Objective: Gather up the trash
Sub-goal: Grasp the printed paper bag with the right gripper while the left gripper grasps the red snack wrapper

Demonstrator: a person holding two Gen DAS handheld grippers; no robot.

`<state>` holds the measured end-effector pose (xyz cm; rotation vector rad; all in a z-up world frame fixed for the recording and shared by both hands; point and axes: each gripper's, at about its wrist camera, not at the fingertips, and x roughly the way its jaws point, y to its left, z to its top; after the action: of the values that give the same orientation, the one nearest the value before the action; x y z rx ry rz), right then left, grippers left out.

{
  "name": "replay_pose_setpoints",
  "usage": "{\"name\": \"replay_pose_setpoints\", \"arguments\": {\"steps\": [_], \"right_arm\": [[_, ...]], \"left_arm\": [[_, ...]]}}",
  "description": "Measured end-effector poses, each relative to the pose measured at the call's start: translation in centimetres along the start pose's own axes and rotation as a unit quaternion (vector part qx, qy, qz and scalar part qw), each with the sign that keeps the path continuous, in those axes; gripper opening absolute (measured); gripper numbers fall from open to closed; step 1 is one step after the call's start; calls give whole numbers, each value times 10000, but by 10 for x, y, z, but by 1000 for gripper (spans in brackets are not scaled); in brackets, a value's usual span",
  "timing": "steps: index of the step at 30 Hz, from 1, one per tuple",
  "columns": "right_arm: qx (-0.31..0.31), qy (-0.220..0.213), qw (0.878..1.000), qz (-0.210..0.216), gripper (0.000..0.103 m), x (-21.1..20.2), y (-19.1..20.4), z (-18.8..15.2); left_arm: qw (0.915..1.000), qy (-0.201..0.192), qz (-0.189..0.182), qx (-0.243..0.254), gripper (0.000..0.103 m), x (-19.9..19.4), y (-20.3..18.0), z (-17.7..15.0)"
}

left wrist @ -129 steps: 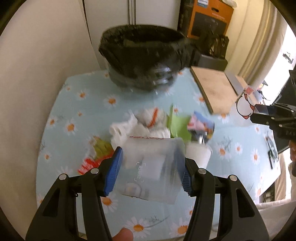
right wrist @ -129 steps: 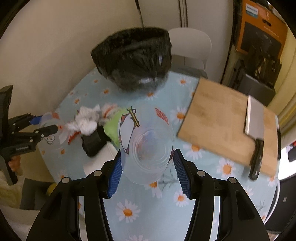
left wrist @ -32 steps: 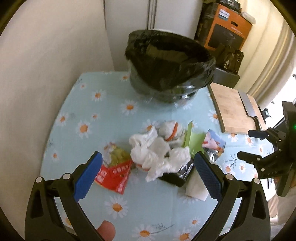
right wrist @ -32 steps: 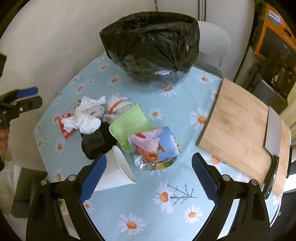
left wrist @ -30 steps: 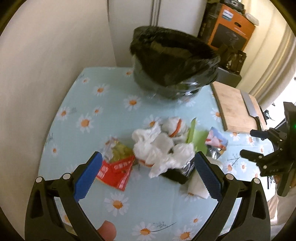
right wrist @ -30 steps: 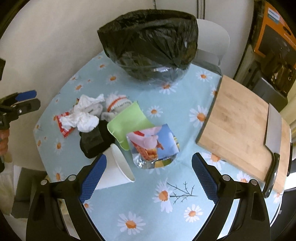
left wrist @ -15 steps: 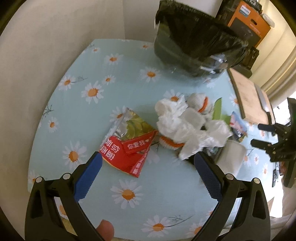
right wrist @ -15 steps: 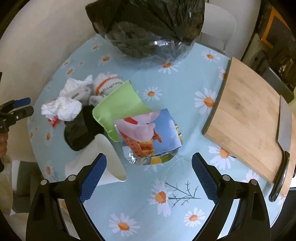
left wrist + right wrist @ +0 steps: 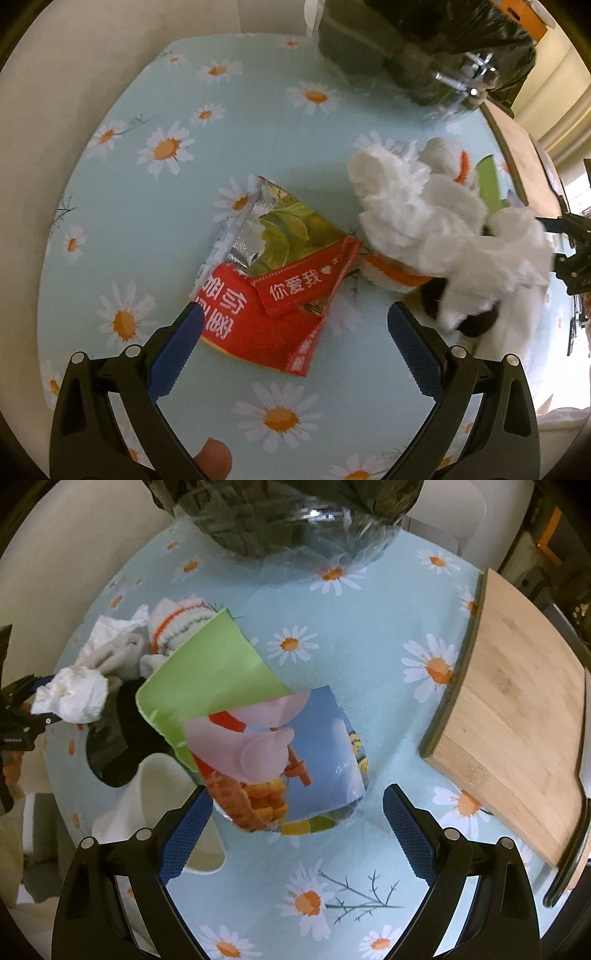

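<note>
Left wrist view: my left gripper (image 9: 295,332) hangs spread wide over the red snack wrapper (image 9: 273,291) lying flat on the daisy tablecloth (image 9: 155,206), crumpled white tissues (image 9: 424,225) just beside it. On the right wrist view, my right gripper (image 9: 297,812) is likewise wide apart above the blue cartoon snack bag (image 9: 284,760), which overlaps a green sheet (image 9: 210,672); the black-lined bin (image 9: 295,513) stands beyond.

- Bright, warm indoor light, soft shadows only.
- Heavy fisheye bending, dark vignette at corners.
- Glare on bin bag (image 9: 295,513), blown-out window at right edge.
- Motion blur on tissues (image 9: 443,236), possibly cutting board (image 9: 517,701) too.
</note>
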<state>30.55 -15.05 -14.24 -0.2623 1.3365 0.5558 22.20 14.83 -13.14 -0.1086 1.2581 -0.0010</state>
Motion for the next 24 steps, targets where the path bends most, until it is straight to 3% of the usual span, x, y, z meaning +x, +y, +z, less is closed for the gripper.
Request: {"name": "replay_pose_setpoints", "arguments": {"steps": [8,12,24], "right_arm": [[-25,144,9999,91,92,22,4,11],[-91,125,9999,-35,96,27,12,15],[139,-98,9996,-219,97,30,19,13]], "left_arm": [[9999,103,-41,66,97,25,10,10],[9979,-101,357,527,99,32,4,10],[9967,-535,292,529,99,30,9,-2]]}}
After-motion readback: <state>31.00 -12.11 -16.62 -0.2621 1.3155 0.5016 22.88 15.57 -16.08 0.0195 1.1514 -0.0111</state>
